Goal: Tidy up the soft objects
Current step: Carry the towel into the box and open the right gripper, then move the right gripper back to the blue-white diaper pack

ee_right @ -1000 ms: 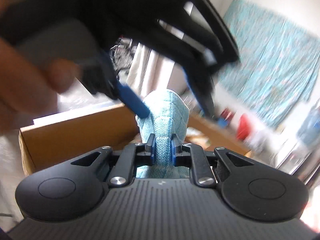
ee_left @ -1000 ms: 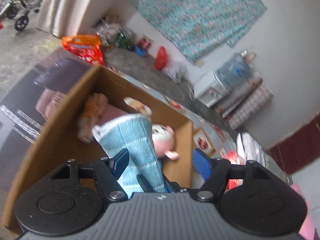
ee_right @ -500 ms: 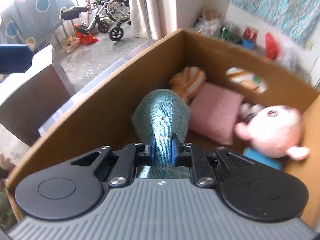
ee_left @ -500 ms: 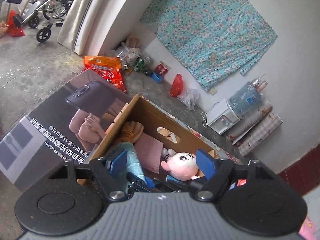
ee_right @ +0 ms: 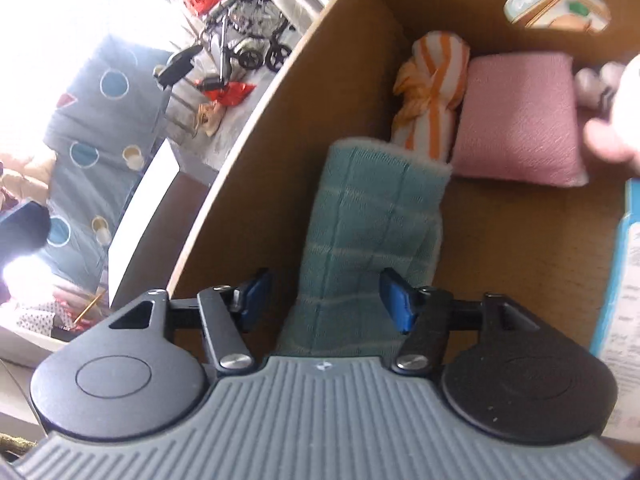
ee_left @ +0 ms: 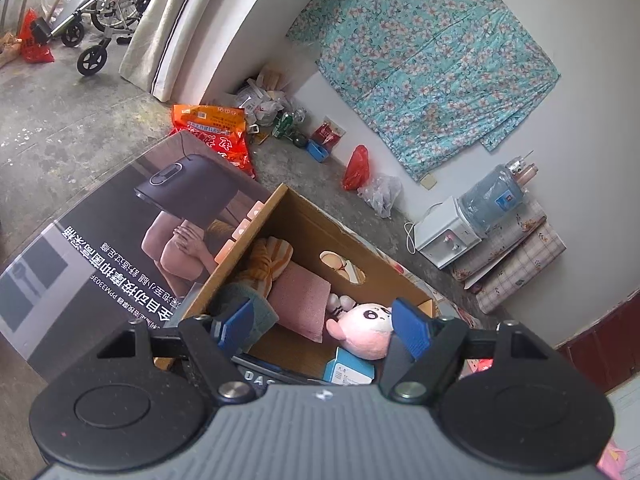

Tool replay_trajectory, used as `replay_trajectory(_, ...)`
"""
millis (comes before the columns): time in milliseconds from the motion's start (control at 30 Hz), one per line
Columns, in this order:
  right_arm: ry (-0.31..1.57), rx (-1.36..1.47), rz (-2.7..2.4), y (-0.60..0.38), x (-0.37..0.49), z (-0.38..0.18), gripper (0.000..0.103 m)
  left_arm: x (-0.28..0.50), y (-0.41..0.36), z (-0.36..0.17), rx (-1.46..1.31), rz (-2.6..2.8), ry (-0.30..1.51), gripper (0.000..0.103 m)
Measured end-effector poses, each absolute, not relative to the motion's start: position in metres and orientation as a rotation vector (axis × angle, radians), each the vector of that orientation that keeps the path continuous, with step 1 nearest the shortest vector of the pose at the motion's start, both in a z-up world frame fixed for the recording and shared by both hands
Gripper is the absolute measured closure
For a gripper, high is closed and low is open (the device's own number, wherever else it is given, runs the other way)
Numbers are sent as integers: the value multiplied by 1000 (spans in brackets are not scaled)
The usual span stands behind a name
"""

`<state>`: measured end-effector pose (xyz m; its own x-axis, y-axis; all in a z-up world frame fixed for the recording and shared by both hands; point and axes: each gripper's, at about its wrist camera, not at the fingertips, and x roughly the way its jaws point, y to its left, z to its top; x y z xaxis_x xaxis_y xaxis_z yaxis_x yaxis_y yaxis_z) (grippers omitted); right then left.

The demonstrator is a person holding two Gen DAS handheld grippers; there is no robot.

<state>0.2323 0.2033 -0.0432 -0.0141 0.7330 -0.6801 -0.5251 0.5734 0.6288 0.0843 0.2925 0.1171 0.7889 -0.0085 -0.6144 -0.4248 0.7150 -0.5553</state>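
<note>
Inside the cardboard box (ee_right: pixel 248 152), right gripper (ee_right: pixel 324 300) jaws just sprung apart off the teal towel (ee_right: pixel 372 236) lying beside the striped roll (ee_right: pixel 432 92), left gripper (ee_left: pixel 324 326) gaping empty above, so probably best backing straight out without snagging it.

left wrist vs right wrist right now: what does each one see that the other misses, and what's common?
Left wrist only: the pink plush's face, the floral cloth on the wall, the water dispenser, and the left gripper, open over the box.

Right wrist only: the right gripper, whose jaws have just been opening, pads clear of the teal towel that lies between them.

Both: the cardboard box, teal towel, orange striped cloth, pink pillow, and the wheelchair in the background.
</note>
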Motion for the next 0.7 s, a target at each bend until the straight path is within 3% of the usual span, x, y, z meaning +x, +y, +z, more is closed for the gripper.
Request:
replay_trajectory(100,1195,233,1012,189,231,-31,31,80,294,123,-749,247,612,26)
replay_trajectory(333,1081,239,989,137,225,7,31,70,288,140,-734,244,565,20)
replay_trajectory(700,822,319,901,-42,189,73,25,110,213,131,-590,90,681,11)
